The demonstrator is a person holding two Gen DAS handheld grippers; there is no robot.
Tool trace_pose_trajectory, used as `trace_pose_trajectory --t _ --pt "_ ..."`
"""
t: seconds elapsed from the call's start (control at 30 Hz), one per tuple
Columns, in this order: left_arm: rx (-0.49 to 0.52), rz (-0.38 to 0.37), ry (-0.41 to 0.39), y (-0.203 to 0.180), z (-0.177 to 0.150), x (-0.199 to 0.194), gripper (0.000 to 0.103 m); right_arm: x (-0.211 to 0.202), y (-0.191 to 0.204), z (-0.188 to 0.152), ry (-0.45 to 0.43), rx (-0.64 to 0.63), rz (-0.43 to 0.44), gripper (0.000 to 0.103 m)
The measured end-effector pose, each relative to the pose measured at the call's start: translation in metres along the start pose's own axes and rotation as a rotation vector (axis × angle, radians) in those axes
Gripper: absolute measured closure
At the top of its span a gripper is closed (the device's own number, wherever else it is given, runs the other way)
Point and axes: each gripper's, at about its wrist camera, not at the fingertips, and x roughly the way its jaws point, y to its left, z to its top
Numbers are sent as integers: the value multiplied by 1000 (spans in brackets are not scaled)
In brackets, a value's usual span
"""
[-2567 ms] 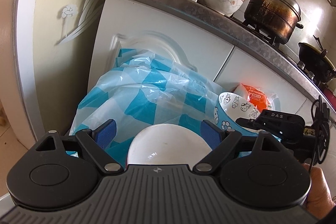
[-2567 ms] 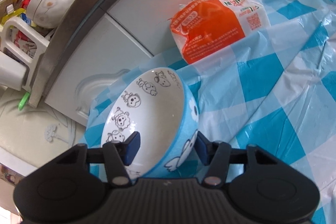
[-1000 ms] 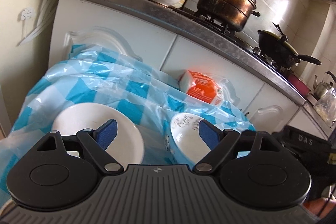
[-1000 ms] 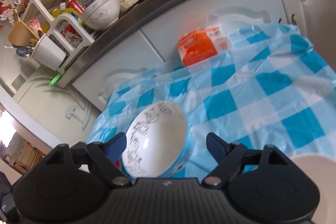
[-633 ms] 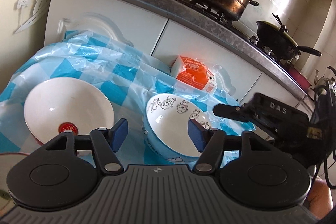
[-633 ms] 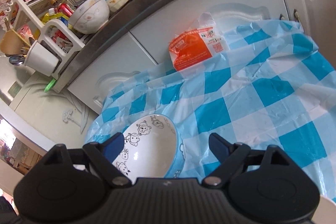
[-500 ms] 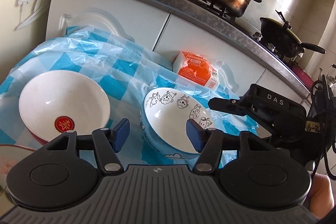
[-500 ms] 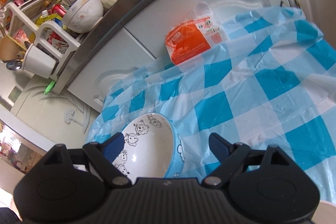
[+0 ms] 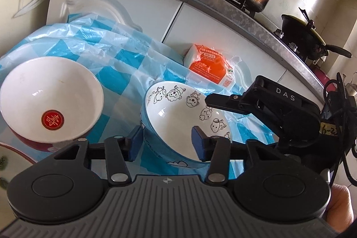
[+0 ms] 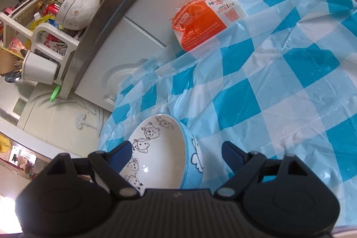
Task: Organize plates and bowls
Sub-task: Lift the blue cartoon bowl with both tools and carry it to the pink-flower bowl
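left claw [image 9: 166, 144]: pads astride the cartoon bowl's [image 9: 185, 119] near rim, contact unclear
right claw [image 10: 176, 152]: wide open, holding nothing, "DAS" on body
cartoon bowl: on checked worktop [image 10: 290, 86]
white bowl [image 9: 49, 99]: left, red seal inside
packet [image 9: 209, 65]: orange, text unreadable

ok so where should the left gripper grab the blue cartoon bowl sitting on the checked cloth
Pinch the near rim wall of the blue cartoon bowl, coming from the left gripper's side. The bowl sits upright and open-topped on the checked cloth, so one finger probably fits inside and one outside. The right gripper hangs over the far rim, so that side is taken.
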Motion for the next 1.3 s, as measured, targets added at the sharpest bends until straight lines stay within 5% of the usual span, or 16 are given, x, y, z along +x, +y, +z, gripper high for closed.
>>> trace_pose_trajectory --t 0.27,0.53,0.73,1.3 --pt "1 18 -18 1 0 3 57 9 -7 0 20 43 14 16" --pt "6 19 -27 1 1 6 63 15 1 -3 43 -2 36 35" --pt "27 5 -39 -2 1 1 64 12 9 -10 35 -53 -5 34" --pt "57 -69 -118 -13 2 -37 63 -36 8 -34 -65 8 78 33"
